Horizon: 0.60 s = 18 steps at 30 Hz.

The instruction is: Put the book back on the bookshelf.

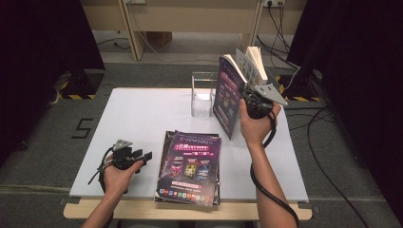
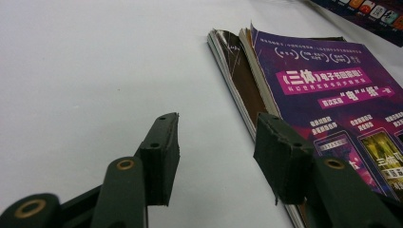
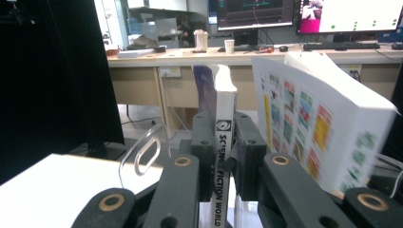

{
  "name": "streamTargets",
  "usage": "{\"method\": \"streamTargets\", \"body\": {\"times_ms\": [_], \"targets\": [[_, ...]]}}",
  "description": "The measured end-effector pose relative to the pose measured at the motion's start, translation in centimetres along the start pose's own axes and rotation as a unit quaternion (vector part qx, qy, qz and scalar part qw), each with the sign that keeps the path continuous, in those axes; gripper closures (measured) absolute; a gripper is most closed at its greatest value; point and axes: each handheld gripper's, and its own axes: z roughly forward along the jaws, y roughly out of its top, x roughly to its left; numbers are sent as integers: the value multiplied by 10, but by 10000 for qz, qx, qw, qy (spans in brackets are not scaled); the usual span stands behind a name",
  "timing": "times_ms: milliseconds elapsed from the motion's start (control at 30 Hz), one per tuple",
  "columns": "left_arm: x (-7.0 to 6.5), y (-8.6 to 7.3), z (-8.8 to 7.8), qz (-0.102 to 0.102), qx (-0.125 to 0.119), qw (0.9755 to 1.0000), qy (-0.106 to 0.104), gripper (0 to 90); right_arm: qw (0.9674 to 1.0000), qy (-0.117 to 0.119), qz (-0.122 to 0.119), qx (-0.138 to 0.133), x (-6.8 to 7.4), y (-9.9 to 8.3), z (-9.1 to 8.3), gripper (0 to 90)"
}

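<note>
Above the counter (image 1: 142,109), the right hand-held gripper (image 1: 250,100) is clamping a magazine (image 1: 228,95) near the holder (image 1: 203,95), unplaced, while the left hand-held gripper (image 1: 142,156) is waiting open beside the stack (image 1: 190,166).

Ahead and left of the left gripper's (image 2: 216,156) jaws the table (image 2: 95,71) lies bare; the magazine stack (image 2: 266,85) blocks their right. A clear holder (image 1: 203,95) stands just beyond the right gripper's (image 3: 223,156) jaws.

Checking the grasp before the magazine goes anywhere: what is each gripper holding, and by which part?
The right gripper clamps an upright magazine by its spine. The left gripper is open, holding nothing.
</note>
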Motion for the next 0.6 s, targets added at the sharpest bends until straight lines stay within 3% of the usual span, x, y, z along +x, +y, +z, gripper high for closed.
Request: {"method": "streamTargets", "body": {"times_ms": [267,600], "targets": [[-2,-1,1,0,26,10000,-18,501,9999,12,110,74,-5,-9,-15,786],[-2,-1,1,-20,36,10000,-43,500,9989,-112,279,365,-4,-5,-7,726]]}}
